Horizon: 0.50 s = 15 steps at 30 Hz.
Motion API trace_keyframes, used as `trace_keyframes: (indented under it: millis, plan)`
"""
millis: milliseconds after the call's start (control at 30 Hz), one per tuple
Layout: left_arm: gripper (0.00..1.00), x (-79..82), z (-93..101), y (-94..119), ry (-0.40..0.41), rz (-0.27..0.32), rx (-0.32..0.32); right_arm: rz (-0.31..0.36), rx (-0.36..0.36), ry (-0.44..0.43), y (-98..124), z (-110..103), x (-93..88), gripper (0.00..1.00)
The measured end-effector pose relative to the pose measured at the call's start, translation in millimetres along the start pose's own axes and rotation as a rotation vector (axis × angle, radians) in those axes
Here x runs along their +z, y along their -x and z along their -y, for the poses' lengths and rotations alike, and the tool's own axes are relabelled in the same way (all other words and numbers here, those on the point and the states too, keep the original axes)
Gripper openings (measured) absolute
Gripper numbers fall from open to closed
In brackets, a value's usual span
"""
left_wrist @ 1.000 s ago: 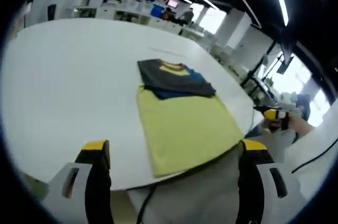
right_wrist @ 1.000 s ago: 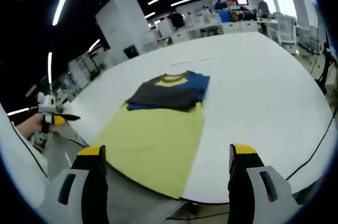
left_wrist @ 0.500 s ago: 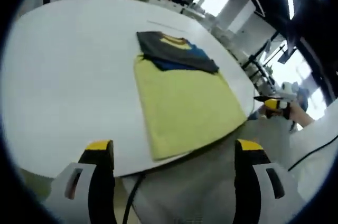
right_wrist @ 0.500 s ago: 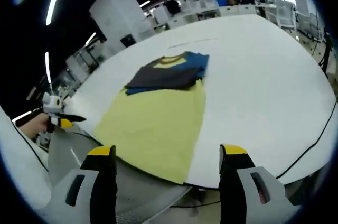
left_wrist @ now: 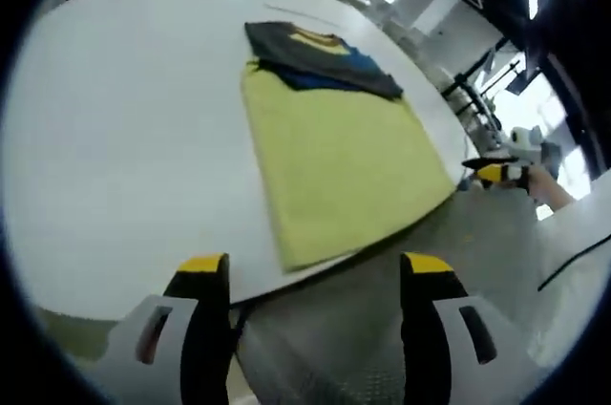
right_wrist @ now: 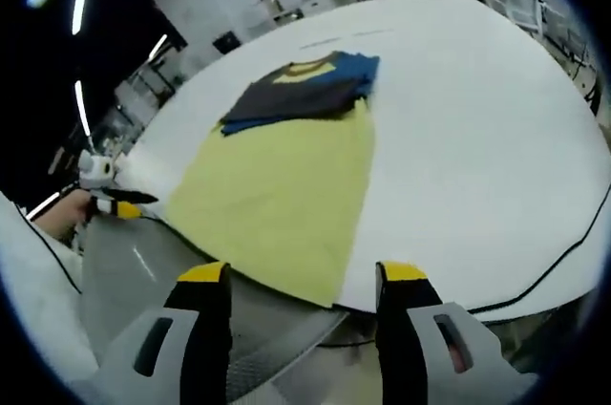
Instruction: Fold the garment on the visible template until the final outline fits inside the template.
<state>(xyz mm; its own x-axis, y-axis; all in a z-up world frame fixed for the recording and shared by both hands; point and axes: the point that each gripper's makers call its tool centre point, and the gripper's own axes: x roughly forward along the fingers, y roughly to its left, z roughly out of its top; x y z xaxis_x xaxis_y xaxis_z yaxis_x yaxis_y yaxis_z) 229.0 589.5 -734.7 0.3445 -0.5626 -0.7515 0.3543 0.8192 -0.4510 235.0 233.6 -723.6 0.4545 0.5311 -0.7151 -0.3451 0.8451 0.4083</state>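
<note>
We see the white table (left_wrist: 115, 138) filling mid-frame, the yellow template (left_wrist: 339, 161) at centre, the folded garment (left_wrist: 320, 56) on its upper end. Our left gripper (left_wrist: 315, 276) and right gripper (right_wrist: 301, 281) hover low, jaws wide, empty.

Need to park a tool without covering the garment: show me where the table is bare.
In the right gripper view, the white table is bare right of the garment; in the left gripper view, its left side is bare. The near edge is crowded: the yellow part reaches it, with the left gripper beside it.
</note>
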Motion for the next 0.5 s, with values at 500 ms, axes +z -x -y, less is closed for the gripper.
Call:
trace_keyframes:
  millis: [500]
  plan:
    - [0.53, -5.6, -5.4, -9.9, 0.029, -0.050, 0.007, -0.089, 0.002, -0.030, -13.1, 3.2, -17.3, 0.46]
